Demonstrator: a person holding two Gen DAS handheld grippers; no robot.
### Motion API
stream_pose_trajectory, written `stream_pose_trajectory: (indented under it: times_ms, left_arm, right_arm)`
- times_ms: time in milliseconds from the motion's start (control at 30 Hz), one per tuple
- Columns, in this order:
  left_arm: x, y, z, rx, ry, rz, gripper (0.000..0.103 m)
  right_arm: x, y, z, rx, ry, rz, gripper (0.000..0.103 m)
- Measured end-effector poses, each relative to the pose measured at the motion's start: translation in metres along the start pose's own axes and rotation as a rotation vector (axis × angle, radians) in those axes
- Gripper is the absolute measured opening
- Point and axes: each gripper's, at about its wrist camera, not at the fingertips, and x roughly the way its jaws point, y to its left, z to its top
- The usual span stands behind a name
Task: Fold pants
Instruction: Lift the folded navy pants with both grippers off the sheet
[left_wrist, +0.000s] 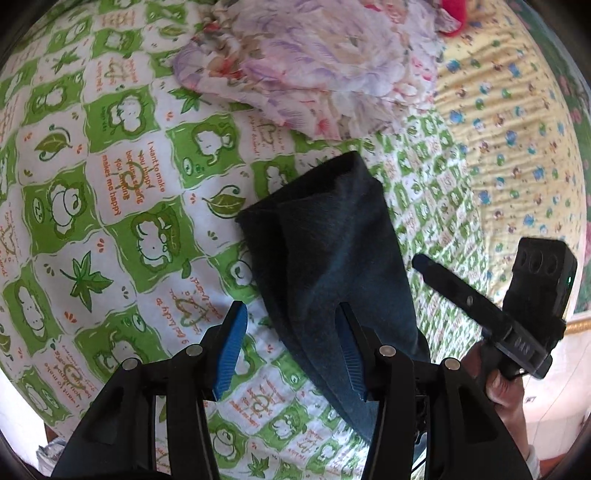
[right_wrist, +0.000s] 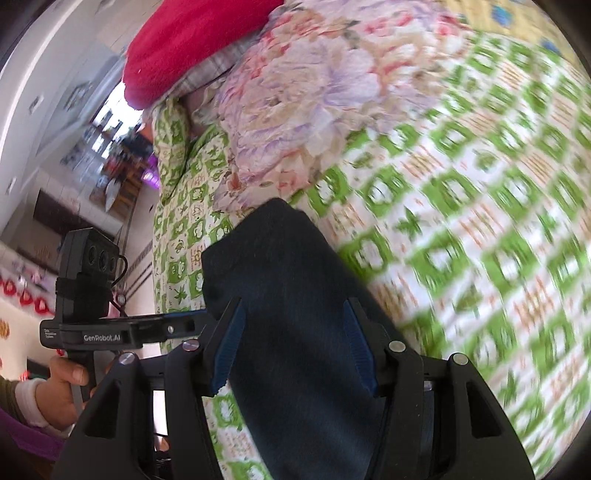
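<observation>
bed sheet (left_wrist: 122, 206), green frog check, fills most of both views; the right wrist view is motion-blurred on its right half. floral quilt (left_wrist: 295, 62) bunched at the far side, red cushion (right_wrist: 192, 44) beyond it, a yellow printed sheet (left_wrist: 517, 147) far right.

pants (left_wrist: 332, 251), dark blue, lie as a long narrow strip on the sheet, long axis running near to far, already looking folded lengthwise. far end stops just short of the quilt; near end runs out of frame under the tools.

left gripper (left_wrist: 295, 350): jaws wide, nothing held; right pad over the pants' left edge, left pad over bare sheet, so the strip sits slightly right of centre. contact cannot be told.

right gripper (right_wrist: 295, 350): jaws wide, empty, pants centred between the pads and straight ahead. this one looks better lined up.

judgement: next fold is end-over-end along the long axis. open sheet left of the strip gives room; quilt crowds the far end, the bed edge lies close on one side.
</observation>
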Motion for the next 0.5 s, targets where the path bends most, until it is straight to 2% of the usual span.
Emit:
stream_pose_trajectory:
  times_ms: [200, 333, 400, 467, 500]
  left_arm:
    - [0.011, 0.008, 0.007, -0.048, 0.002, -0.003, 0.050]
    - [0.017, 0.010, 0.011, -0.055, 0.000, -0.004, 0.050]
    - [0.020, 0.008, 0.014, -0.047, -0.005, 0.002, 0.050]
    - [0.022, 0.006, 0.015, -0.045, -0.011, 0.005, 0.048]
    - [0.023, 0.006, 0.016, -0.043, -0.015, 0.007, 0.047]
  right_arm:
    - [0.021, -0.016, 0.033, 0.021, 0.052, 0.053, 0.056]
    - [0.040, -0.019, 0.044, 0.012, 0.127, 0.108, 0.056]
    - [0.052, -0.015, 0.044, -0.015, 0.173, 0.105, 0.056]
    - [0.062, -0.011, 0.044, -0.048, 0.203, 0.088, 0.051]
    - [0.066, -0.009, 0.043, -0.061, 0.212, 0.075, 0.044]
